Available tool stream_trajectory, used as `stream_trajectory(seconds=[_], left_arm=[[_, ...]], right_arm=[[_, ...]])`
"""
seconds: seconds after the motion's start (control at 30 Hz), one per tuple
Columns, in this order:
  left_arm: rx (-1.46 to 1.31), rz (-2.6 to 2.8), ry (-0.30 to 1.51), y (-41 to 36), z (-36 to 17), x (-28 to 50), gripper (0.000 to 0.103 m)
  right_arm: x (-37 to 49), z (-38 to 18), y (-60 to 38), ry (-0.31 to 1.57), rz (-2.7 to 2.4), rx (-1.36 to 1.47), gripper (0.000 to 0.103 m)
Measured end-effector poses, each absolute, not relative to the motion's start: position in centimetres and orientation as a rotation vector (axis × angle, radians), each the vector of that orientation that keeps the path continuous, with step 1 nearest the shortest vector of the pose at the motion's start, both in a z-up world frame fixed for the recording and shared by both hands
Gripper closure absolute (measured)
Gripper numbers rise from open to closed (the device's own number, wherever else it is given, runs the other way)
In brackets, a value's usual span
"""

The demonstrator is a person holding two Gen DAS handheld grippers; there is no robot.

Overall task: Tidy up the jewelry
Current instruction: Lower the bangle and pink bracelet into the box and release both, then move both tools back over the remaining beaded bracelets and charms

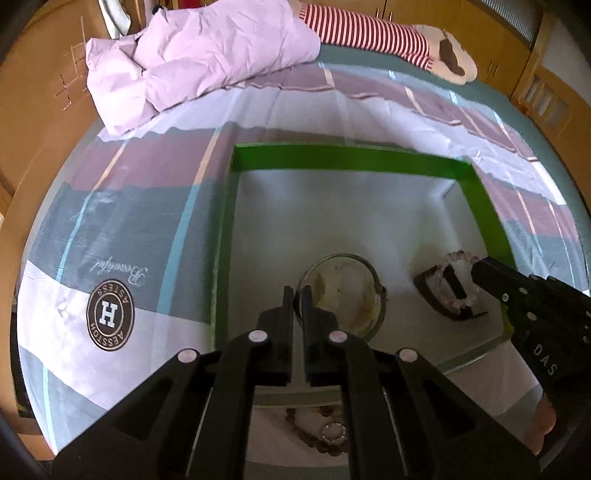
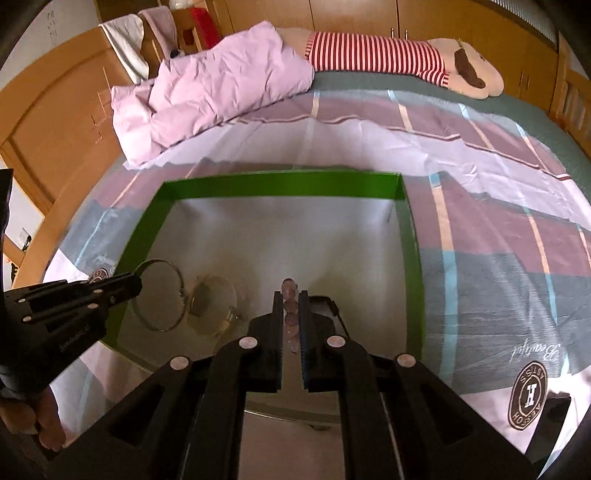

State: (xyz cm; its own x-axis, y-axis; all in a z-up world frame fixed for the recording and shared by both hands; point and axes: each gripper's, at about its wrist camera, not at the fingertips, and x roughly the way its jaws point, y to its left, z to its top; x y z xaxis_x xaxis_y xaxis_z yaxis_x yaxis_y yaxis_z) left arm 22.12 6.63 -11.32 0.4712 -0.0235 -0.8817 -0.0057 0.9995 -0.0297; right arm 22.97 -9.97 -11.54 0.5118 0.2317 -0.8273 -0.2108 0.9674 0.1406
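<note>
Two wrist views over a bed. Surface: bedsheet (image 1: 122, 229) in plaid blocks of mauve, grey-blue and white w/ pale blue stripes, printed w/ a round "H" logo (image 1: 110, 314) and script lettering. On the sheet lies a shallow green-walled box (image 1: 347, 158), pale lining inside; its near edge looks like a clear or glassy rim.

Left gripper (image 1: 297, 295): fingers nearly pressed together, pinching the thin metal bangle (image 2: 159, 295), which is lifted at the box's left side; its shadow or reflection falls on the lining beside it. Right gripper (image 2: 291, 299): fingers clamped on the pink beaded bracelet (image 1: 460, 280), beads visible in the narrow gap betw. the pads. The bracelet sits over a dark stand (image 1: 439, 295) inside the box, near its right wall. A further beaded bracelet (image 1: 321, 432) w/ a small ring lies on the sheet just outside the near edge, partly hidden by the left gripper.

Room: crumpled lilac duvet (image 1: 199, 62) at the far left of the bed; plush toy in red-white stripes (image 2: 399, 59) along the far edge. Wooden headboard (image 2: 62, 122) at left, wooden cabinets (image 2: 332, 14) behind. Daylight, some glare on the lining.
</note>
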Motion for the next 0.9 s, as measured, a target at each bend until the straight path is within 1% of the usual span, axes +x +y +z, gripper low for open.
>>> stream_trajectory(seconds=[0.03,0.07,0.1,0.13,0.17,0.2,0.4,0.53,0.63,0.73,0.8,0.9], left_arm=[[-0.026,-0.010,1.089,6.6,-11.5,22.1,0.095],[-0.023,-0.006,1.091,6.5,-11.5,22.0,0.093],[-0.022,-0.001,1.088,6.5,-11.5,21.9,0.091],[-0.024,-0.001,1.082,6.5,-11.3,21.8,0.083],[-0.030,-0.005,1.070,6.5,-10.9,21.6,0.074],[-0.034,-0.007,1.062,6.5,-10.5,21.4,0.072],[-0.026,-0.062,1.013,5.8,-7.3,17.7,0.072],[-0.035,-0.096,0.969,5.6,-5.5,13.9,0.072],[-0.060,-0.107,0.958,6.1,-5.3,10.9,0.072],[-0.081,-0.105,0.970,6.8,-6.2,9.1,0.072],[-0.101,-0.092,0.996,7.3,-7.2,7.9,0.072],[-0.125,-0.080,1.035,7.8,-8.8,6.7,0.070]], right_arm=[[22.9,-11.6,-9.9,1.005,0.262,0.015,0.092],[22.7,-11.4,-9.8,1.001,0.259,0.007,0.083],[22.5,-11.0,-9.8,0.991,0.261,0.002,0.077],[22.1,-10.4,-9.9,0.971,0.258,-0.005,0.066],[21.9,-9.9,-9.9,0.958,0.255,-0.009,0.061],[21.4,-9.1,-10.1,0.942,0.259,-0.008,0.061],[17.4,-5.0,-11.2,0.903,0.279,0.011,0.061],[13.5,-4.3,-11.9,0.907,0.283,-0.021,0.061],[10.3,-5.2,-12.8,0.914,0.283,-0.037,0.061],[7.7,-7.7,-13.4,0.967,0.276,-0.059,0.062],[6.9,-9.6,-13.4,1.026,0.279,-0.058,0.063],[6.5,-11.5,-12.9,1.061,0.276,-0.091,0.063]])
